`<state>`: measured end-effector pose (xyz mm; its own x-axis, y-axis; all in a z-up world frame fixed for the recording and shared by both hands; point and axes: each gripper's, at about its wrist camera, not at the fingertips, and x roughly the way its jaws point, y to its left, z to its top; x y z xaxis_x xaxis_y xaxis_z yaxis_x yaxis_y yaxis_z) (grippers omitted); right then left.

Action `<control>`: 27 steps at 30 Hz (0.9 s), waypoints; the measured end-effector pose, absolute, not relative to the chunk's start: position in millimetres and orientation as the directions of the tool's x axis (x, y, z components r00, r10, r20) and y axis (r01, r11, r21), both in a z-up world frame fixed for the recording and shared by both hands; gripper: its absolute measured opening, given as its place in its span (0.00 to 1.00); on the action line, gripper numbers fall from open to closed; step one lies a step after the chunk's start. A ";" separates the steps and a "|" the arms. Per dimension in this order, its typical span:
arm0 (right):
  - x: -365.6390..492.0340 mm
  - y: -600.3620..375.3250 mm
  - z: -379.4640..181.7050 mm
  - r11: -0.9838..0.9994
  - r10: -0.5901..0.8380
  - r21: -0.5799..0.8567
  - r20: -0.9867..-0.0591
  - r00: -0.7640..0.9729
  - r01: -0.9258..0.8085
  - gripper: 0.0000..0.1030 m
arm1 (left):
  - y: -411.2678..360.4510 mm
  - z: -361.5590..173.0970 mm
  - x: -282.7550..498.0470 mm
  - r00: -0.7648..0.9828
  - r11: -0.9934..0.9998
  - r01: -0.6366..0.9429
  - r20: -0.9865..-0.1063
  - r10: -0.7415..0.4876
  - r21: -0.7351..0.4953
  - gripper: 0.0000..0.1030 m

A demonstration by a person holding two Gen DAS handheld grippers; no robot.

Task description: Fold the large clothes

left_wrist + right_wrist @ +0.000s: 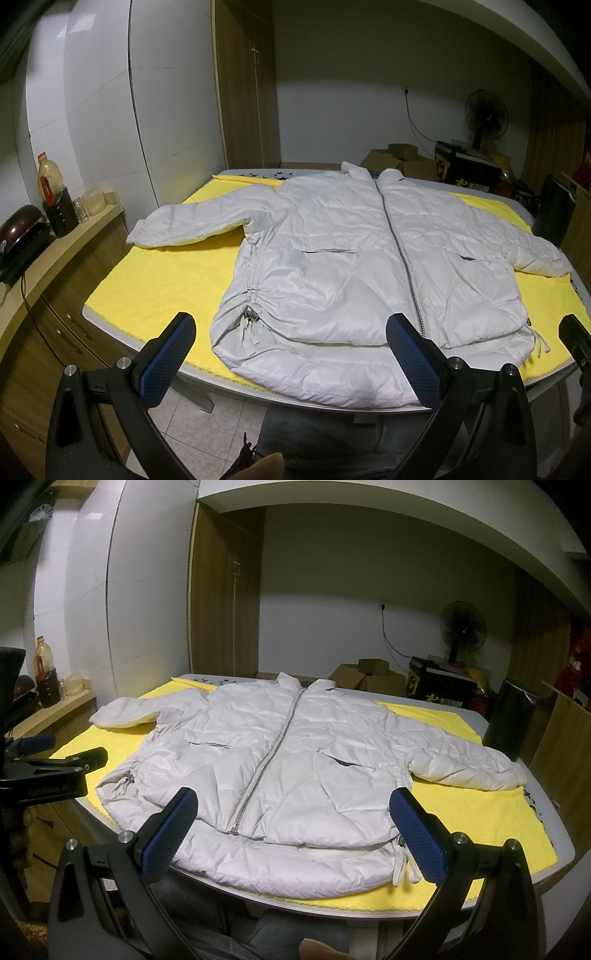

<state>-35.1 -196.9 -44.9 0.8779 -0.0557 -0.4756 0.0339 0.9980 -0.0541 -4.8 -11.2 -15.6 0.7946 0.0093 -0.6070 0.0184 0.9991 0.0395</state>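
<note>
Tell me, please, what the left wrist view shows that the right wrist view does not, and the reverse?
Only the left wrist view shows the dark red rounded appliance on the wooden counter, plainly.

Only the right wrist view shows the tall black cylinder on the table's far right corner in full, and the left gripper from the side.

Both show the white puffer jacket zipped and spread flat on the yellow cloth, the fan, cardboard boxes, and open jaws over the hem.

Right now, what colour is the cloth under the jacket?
Bright yellow cloth, under the white jacket; clearest in the left wrist view.
</note>
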 end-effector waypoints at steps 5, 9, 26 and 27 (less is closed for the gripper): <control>-35.4 -196.4 -45.1 0.998 -0.057 -0.056 -0.478 0.876 0.034 1.00 | -8.4 -19.3 -1.7 0.776 1.000 0.025 -0.630 -0.015 0.008 1.00; -35.2 -196.4 -45.5 0.998 -0.062 -0.054 -0.476 0.877 0.041 1.00 | 20.6 -27.1 21.2 0.722 0.983 0.042 -0.674 -0.154 -0.180 1.00; 21.7 -210.5 -94.8 0.997 -0.064 -0.072 -0.492 0.868 0.032 1.00 | 281.7 -137.9 244.0 0.657 0.519 -0.240 -0.531 -0.536 -0.820 1.00; 25.8 -210.7 -96.5 0.997 -0.062 -0.072 -0.497 0.865 0.030 1.00 | 284.5 -142.1 252.9 0.659 0.517 -0.253 -0.537 -0.527 -0.818 1.00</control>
